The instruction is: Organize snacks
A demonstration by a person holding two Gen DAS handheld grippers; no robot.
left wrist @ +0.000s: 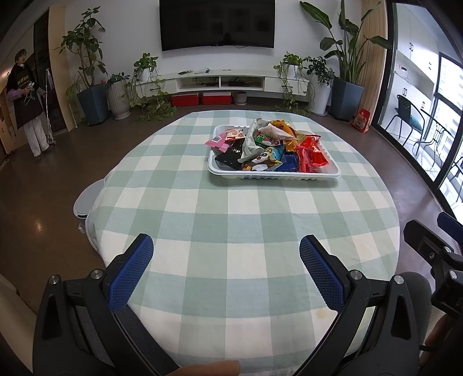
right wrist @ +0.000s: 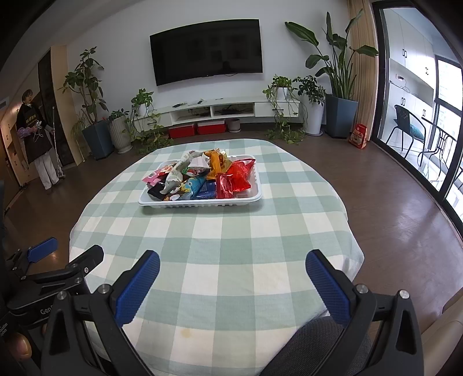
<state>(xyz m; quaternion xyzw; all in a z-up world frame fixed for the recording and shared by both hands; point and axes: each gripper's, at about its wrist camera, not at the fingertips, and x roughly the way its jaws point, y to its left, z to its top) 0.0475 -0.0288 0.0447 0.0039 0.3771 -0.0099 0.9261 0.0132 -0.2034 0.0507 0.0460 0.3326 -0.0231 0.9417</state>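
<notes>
In the left wrist view we see our left gripper (left wrist: 226,253) low over the near part of the table, its blue pads (left wrist: 131,272) spread wide with nothing between them. Far ahead, on the checked green and white tablecloth (left wrist: 202,208), stands a white plastic tray (left wrist: 272,174) heaped with snack packets (left wrist: 266,146). The long axis of the tray runs from left to right across the view, and one long side faces us. A red packet (left wrist: 314,153) lies at the right end, a pink one (left wrist: 216,142) hangs over the left rim. Behind the table we see a wall television (left wrist: 217,24), a low white cabinet (left wrist: 225,81), potted plants (left wrist: 86,72) and a brown floor. A person (left wrist: 26,101) stands far at the left.

In the right wrist view our right gripper (right wrist: 233,273) also hovers over the near cloth, jaws wide apart and empty. The tray (right wrist: 202,203) is well ahead, a little to the left, its long axis again nearly crosswise. At the lower left edge the left gripper (right wrist: 69,251) shows beside ours. Glass doors (right wrist: 428,115) are at the right.
</notes>
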